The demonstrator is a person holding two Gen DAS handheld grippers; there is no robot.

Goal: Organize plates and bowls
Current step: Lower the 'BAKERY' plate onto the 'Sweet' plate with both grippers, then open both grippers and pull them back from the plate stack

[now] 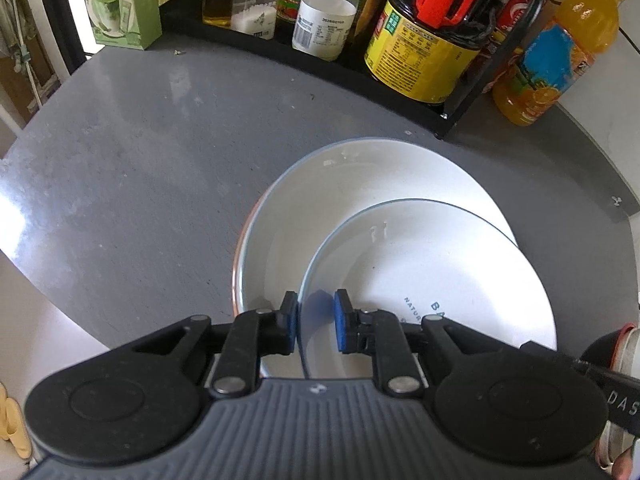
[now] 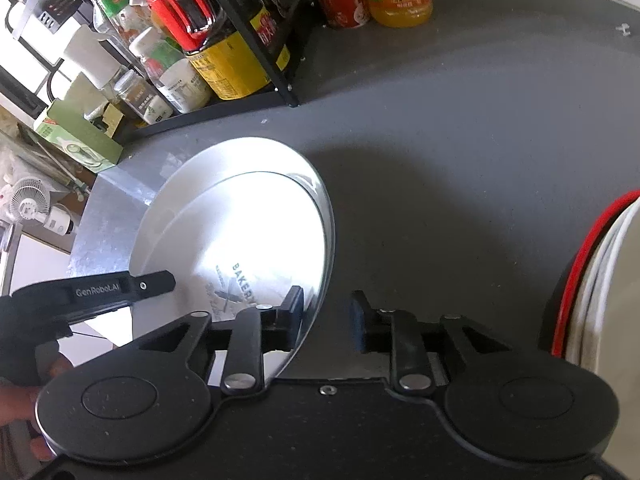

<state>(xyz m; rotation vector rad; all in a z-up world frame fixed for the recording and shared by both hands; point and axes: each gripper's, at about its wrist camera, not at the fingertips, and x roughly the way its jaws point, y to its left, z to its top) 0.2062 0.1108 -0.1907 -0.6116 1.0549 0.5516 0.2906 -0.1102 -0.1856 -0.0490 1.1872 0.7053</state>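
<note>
A small white plate (image 1: pixel 432 280) with dark lettering lies on a larger white plate (image 1: pixel 360 176) on the grey table. My left gripper (image 1: pixel 316 318) straddles the small plate's near rim with a narrow gap between its pads. In the right wrist view the same two plates show, the small one (image 2: pixel 256 240) over the large one (image 2: pixel 176 196), both in bright glare. My right gripper (image 2: pixel 326 316) is open; its left finger (image 2: pixel 294 308) is over the plates' right rim and its right finger is over bare table. The left gripper's arm (image 2: pixel 96 290) shows at left.
A black rack (image 1: pixel 360 68) of sauce and oil bottles stands along the back. An orange juice bottle (image 1: pixel 560 52) stands right of it, a green box (image 1: pixel 120 0) at left. A red-rimmed stack of dishes (image 2: pixel 592 280) sits at the right edge. The table's edge drops off at left.
</note>
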